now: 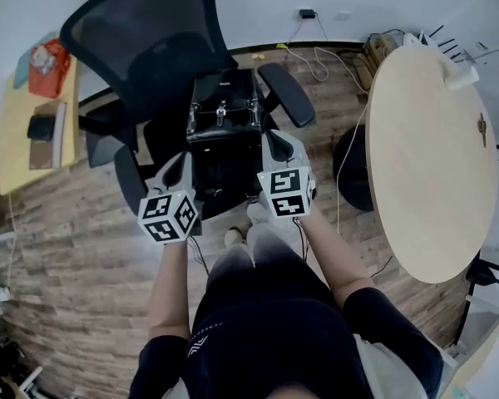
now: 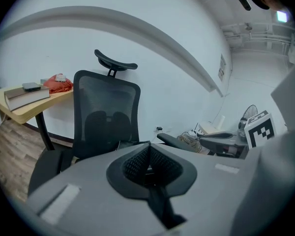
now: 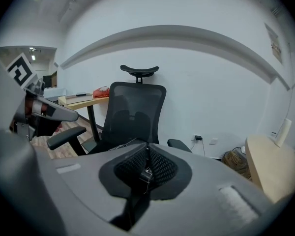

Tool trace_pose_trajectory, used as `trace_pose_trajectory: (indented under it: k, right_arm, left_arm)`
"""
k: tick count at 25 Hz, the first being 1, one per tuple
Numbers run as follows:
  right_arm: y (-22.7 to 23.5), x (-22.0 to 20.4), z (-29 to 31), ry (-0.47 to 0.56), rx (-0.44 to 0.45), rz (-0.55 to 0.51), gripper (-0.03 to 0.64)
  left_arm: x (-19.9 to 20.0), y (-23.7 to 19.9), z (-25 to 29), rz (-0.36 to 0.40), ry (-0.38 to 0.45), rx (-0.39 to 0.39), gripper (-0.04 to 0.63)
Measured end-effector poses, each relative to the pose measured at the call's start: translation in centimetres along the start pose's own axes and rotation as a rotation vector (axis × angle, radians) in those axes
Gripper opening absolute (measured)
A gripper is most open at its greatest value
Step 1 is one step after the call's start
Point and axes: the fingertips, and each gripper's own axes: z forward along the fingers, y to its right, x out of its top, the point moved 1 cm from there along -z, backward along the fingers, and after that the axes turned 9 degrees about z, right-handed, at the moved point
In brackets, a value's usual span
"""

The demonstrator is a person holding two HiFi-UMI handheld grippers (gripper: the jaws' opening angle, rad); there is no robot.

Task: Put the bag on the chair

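The chair back is seen to be of black open mesh, matt, held in a smooth plastic frame; its armrest is padded in matt black. On the chair seat, the bag is shown in a black leather-like material with a slight sheen, fitted with bright metal clasps. The floor under the chair is laid in matt, grainy wood planks. The bench right of the chair is topped in pale, smooth, matt wood. Left of the chair a red cloth-like thing is seen. The fingers are faced with black ribbed pads set in smooth, matt grey plastic.
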Motion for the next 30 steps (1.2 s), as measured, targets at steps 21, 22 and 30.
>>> trace_pose_trajectory:
  k: [21,22,30]
  right_arm:
    - [-1.3,-0.5,-3.4,-0.053,0.006,0.083,0.002]
    - [-1.4,-0.5,-3.6,-0.052,0.007,0.08,0.002]
    - [-2.1,0.0,-4.8,-0.035,0.002,0.08,0.002]
  left_arm:
    - [0.2,-0.4,-5.6,-0.024,0.001,0.067,0.017]
    - [0.1,-0.4,-5.8,-0.025,0.0,0.068,0.017]
    - [-0.4,-0.3,-6.8,-0.018,-0.009,0.058,0.017]
